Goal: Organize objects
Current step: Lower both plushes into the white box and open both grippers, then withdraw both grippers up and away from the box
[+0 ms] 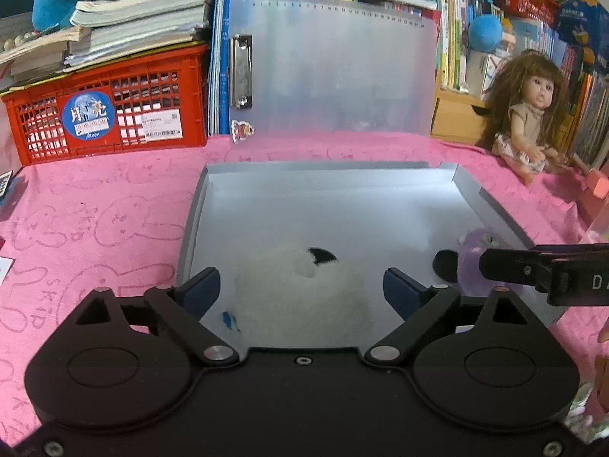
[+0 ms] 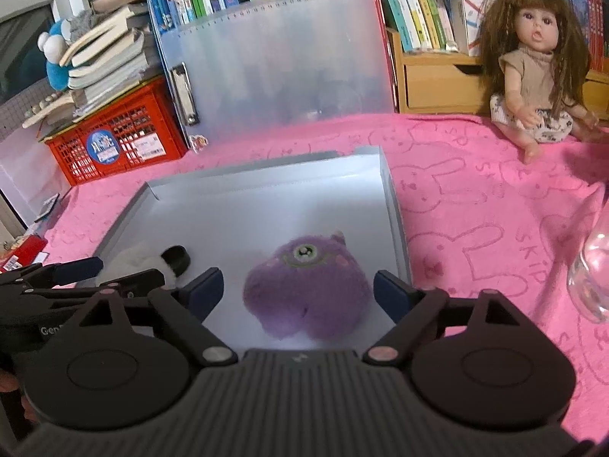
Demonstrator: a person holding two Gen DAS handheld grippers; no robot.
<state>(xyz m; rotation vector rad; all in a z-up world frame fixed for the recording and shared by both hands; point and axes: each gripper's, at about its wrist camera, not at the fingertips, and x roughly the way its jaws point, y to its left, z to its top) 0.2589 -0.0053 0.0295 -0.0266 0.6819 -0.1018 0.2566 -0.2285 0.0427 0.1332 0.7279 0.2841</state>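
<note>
A cluttered playroom corner here: shelves of books behind, a red crate (image 1: 106,110) stacked with paperbacks, a doll (image 2: 533,64) sitting on the pink bunny-print towel that covers the counter (image 2: 475,198). Centre stage is the shallow grey box (image 1: 198,205), its frosted lid (image 1: 335,68) standing upright at the back.

Both toys are lying in the box. The white plush (image 1: 300,293) with the black ear rests near the front, directly between the fingers of the left claw (image 1: 300,285), and that claw is spread wide, its pads clear of the fur on either side. Over on the right, the purple plush (image 2: 308,289) with the single green eye lies near the box's right wall, framed by the right claw (image 2: 297,291), also released, nothing gripped.

So this looks like the drop-off moment, both toys delivered. Doing it well from here, I'd say, means drawing each claw straight back and up along its own line, keeping the pads wide so no fur snags and drags a toy out. The two claws sit close together, so watch for a knock. Then mind that lid, and the clear glass vessel (image 2: 592,266) by the right edge.
</note>
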